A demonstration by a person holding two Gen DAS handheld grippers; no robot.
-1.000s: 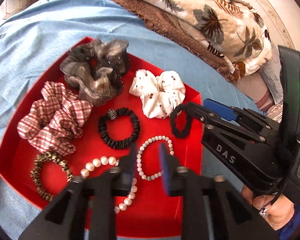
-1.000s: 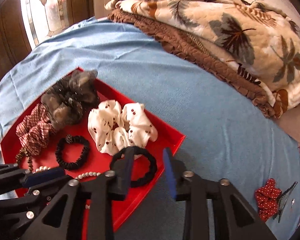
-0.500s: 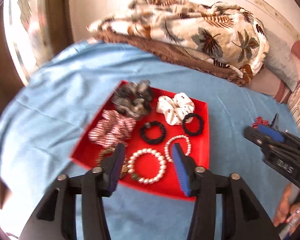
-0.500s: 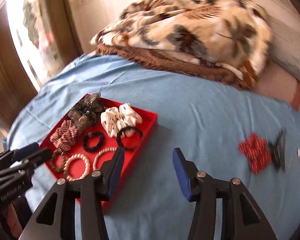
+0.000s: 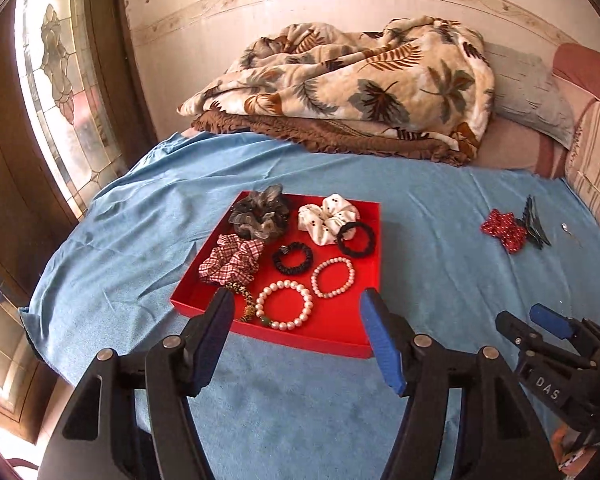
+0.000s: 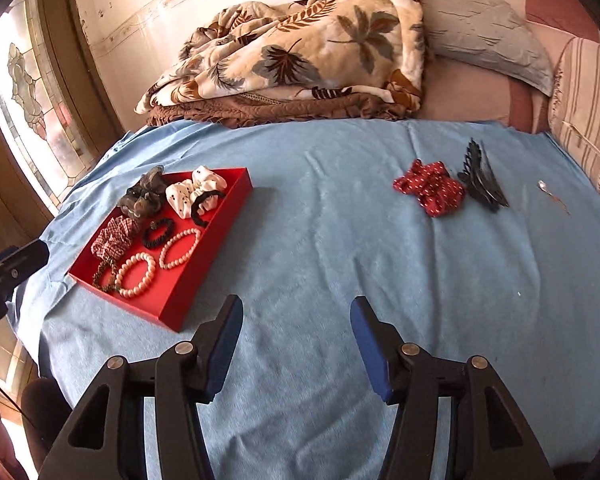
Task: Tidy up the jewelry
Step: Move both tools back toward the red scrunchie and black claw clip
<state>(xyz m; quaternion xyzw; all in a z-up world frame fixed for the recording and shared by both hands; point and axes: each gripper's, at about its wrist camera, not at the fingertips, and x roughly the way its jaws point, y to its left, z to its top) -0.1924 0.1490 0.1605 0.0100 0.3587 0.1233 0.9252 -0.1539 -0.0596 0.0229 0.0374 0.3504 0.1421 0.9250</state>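
A red tray (image 5: 340,332) (image 6: 216,256) lies on the blue cloth and holds several scrunchies, a black hair tie (image 5: 356,239) and pearl bracelets (image 5: 285,306). My left gripper (image 5: 296,304) hovers before the tray's near edge, its jaws opening and empty. My right gripper (image 6: 296,312) hangs over bare cloth right of the tray, jaws also opening, nothing between them. It also shows at the right edge of the left wrist view (image 5: 540,322). A red dotted scrunchie (image 6: 430,188), a black claw clip (image 6: 482,180) and a small silver piece (image 6: 550,192) lie on the cloth far right.
A leaf-print blanket (image 5: 352,80) on a brown quilt is heaped at the back of the bed. Pillows (image 6: 488,32) lean against the wall at the back right. A stained-glass window (image 5: 56,92) stands at the left. Open blue cloth (image 6: 340,240) stretches between tray and loose items.
Both grippers pulled back from the tray and opened wider. The right one let go of the black hair tie, which now lies in the tray, and swung right over the cloth.
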